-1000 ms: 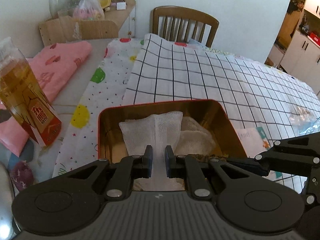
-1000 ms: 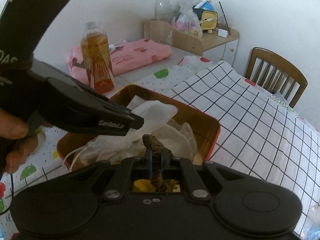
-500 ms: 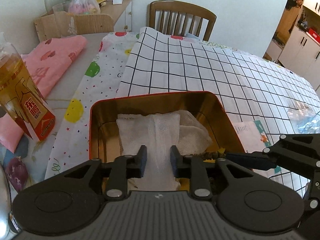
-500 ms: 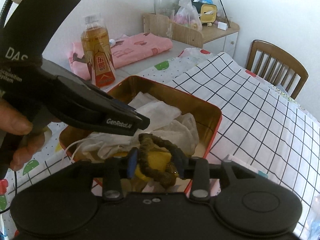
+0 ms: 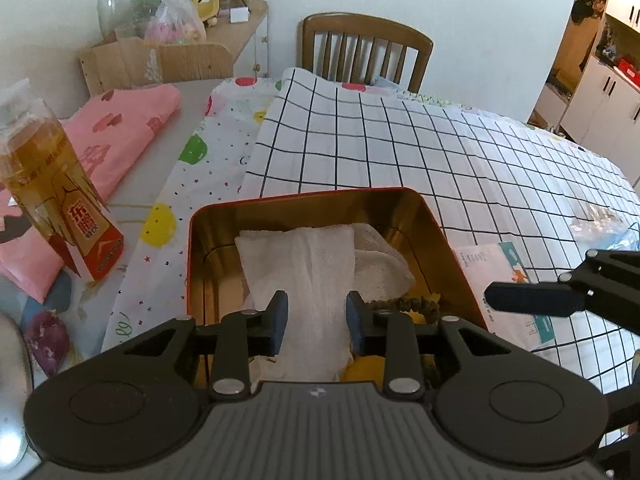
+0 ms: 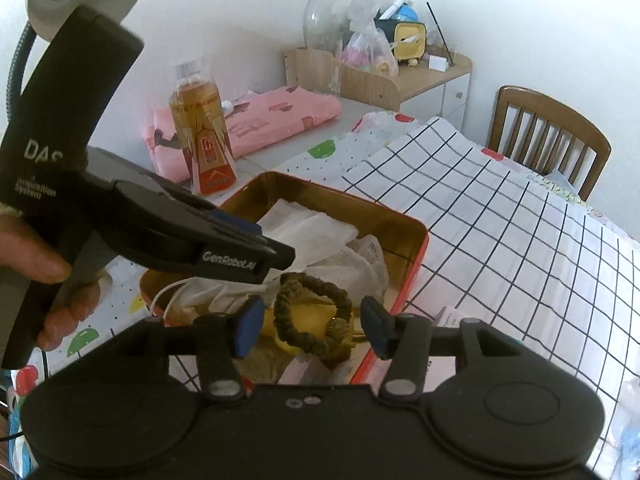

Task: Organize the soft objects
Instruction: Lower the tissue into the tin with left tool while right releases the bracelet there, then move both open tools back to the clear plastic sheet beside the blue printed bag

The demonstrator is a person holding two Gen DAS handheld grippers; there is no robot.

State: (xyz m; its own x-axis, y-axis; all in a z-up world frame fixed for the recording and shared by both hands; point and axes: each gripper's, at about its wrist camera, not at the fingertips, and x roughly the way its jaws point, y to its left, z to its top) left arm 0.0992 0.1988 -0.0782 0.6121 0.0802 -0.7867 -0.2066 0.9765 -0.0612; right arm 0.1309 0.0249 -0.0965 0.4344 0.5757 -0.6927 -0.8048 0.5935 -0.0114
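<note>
We have just been opening both sets of jaws. The right gripper (image 6: 310, 326) stands wide around the brown hair tie (image 6: 314, 314), released in the red tin (image 6: 404, 220); we should lift straight clear. The left gripper (image 5: 316, 322) is parted over white gauze (image 5: 308, 264). Only the right view shows the tie's whole loop.

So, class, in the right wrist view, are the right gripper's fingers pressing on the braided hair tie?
No: the right gripper stands open, and the braided hair tie lies loose in the red tin between its fingers, clear of both.
</note>
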